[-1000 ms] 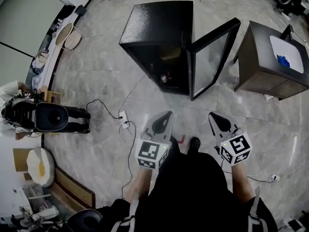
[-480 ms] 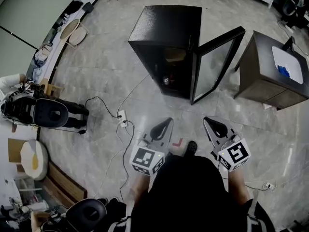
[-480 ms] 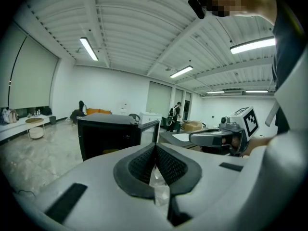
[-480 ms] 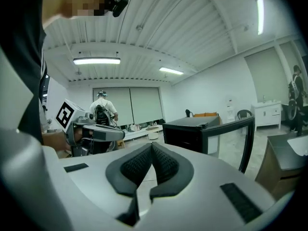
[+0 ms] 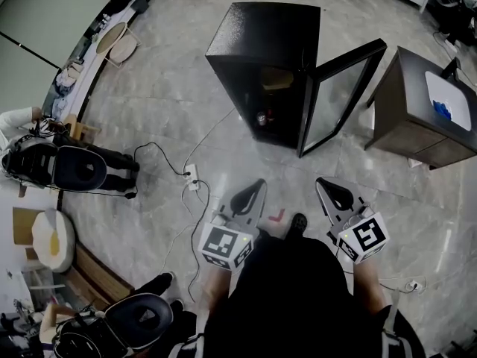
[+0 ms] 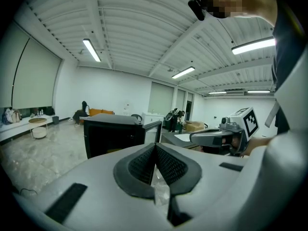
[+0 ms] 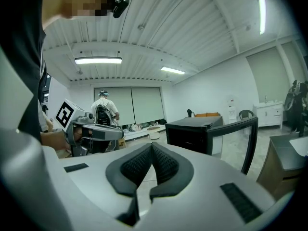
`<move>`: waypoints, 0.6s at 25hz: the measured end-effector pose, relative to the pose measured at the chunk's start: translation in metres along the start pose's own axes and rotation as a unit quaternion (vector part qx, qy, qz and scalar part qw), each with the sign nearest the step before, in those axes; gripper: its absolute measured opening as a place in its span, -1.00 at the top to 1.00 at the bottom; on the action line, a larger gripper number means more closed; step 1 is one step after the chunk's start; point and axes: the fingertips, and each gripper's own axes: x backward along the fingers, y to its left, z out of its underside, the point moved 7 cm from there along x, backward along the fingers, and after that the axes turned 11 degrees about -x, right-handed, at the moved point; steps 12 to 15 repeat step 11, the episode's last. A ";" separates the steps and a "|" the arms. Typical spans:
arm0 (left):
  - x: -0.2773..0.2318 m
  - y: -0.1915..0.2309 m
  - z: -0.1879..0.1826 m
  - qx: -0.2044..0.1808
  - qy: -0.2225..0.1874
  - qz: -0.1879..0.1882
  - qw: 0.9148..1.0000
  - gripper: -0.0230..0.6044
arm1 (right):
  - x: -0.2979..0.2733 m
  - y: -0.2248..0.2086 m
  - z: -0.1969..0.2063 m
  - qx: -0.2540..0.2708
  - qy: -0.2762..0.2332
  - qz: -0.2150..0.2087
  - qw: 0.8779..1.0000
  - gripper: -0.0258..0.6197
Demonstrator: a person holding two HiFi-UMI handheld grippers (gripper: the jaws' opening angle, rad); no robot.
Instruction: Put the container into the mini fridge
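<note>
Mini fridge (image 5: 261, 32) stands on the grey tiled floor (image 5: 164, 110) ahead of the person, a black box with its glass door (image 5: 337, 99) swung wide open toward the right. In its dark interior a pale tan shape (image 5: 277, 80) sits on an upper level and a small object with a red part (image 5: 262, 116) lies lower down; which of them is the container I cannot tell. Neither gripper carries anything. The left gripper (image 5: 256, 186) is held low in front of the person's body, its dark ribbed pads pressed together with nothing between them, as its own view shows. The right gripper (image 5: 323, 183) hangs beside it, apart from it, and its pads likewise meet at the tip around nothing. Both point toward the fridge but remain well short of it. Between the two grippers, on the floor, lie a small red mark (image 5: 277, 216) and the toe of a dark shoe (image 5: 299, 221). To the right of the open door stands a dark desk (image 5: 406, 118) carrying a white sheet (image 5: 449, 88) with a blue item (image 5: 441, 110) on it. A white power strip (image 5: 192, 181) with trailing cables lies on the floor to the left of the grippers, and farther left a black chair (image 5: 74, 174) stands near a person in a white sleeve (image 5: 16, 119).
</note>
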 end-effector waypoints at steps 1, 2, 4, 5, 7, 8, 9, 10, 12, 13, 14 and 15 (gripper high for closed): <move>0.001 0.001 0.001 0.001 0.000 -0.001 1.000 0.82 | -0.001 0.002 0.001 0.000 0.001 0.000 1.000 0.86; 0.002 0.002 0.002 0.002 -0.001 -0.002 1.000 0.82 | -0.002 0.003 0.002 0.000 0.002 0.000 1.000 0.87; 0.003 0.004 0.002 0.003 -0.002 -0.003 1.000 0.82 | -0.004 0.006 0.002 0.001 0.003 -0.002 1.000 0.86; 0.002 0.006 0.002 0.003 -0.002 -0.003 1.000 0.82 | -0.005 0.006 0.001 0.001 0.003 -0.002 1.000 0.86; 0.000 0.008 0.001 0.002 -0.002 -0.004 1.000 0.82 | -0.007 0.005 0.000 0.003 0.003 -0.003 1.000 0.86; -0.001 0.009 0.001 0.002 -0.002 -0.005 1.000 0.82 | -0.008 0.005 -0.001 0.004 0.003 -0.003 1.000 0.87; -0.002 0.010 0.001 0.003 -0.003 -0.006 1.000 0.82 | -0.009 0.004 -0.002 0.005 0.003 -0.003 1.000 0.86; -0.004 0.011 0.001 0.003 -0.004 -0.007 1.000 0.82 | -0.009 0.002 -0.002 0.006 0.002 -0.003 1.000 0.86; -0.005 0.012 0.001 0.004 -0.004 -0.008 1.000 0.82 | -0.010 0.001 -0.003 0.007 0.002 -0.003 1.000 0.87; -0.005 0.012 0.001 0.004 -0.004 -0.008 1.000 0.82 | -0.010 0.001 -0.003 0.007 0.002 -0.003 1.000 0.87; -0.005 0.012 0.001 0.004 -0.004 -0.008 1.000 0.82 | -0.010 0.001 -0.003 0.007 0.002 -0.003 1.000 0.87; -0.005 0.012 0.001 0.004 -0.004 -0.008 1.000 0.82 | -0.010 0.001 -0.003 0.007 0.002 -0.003 1.000 0.87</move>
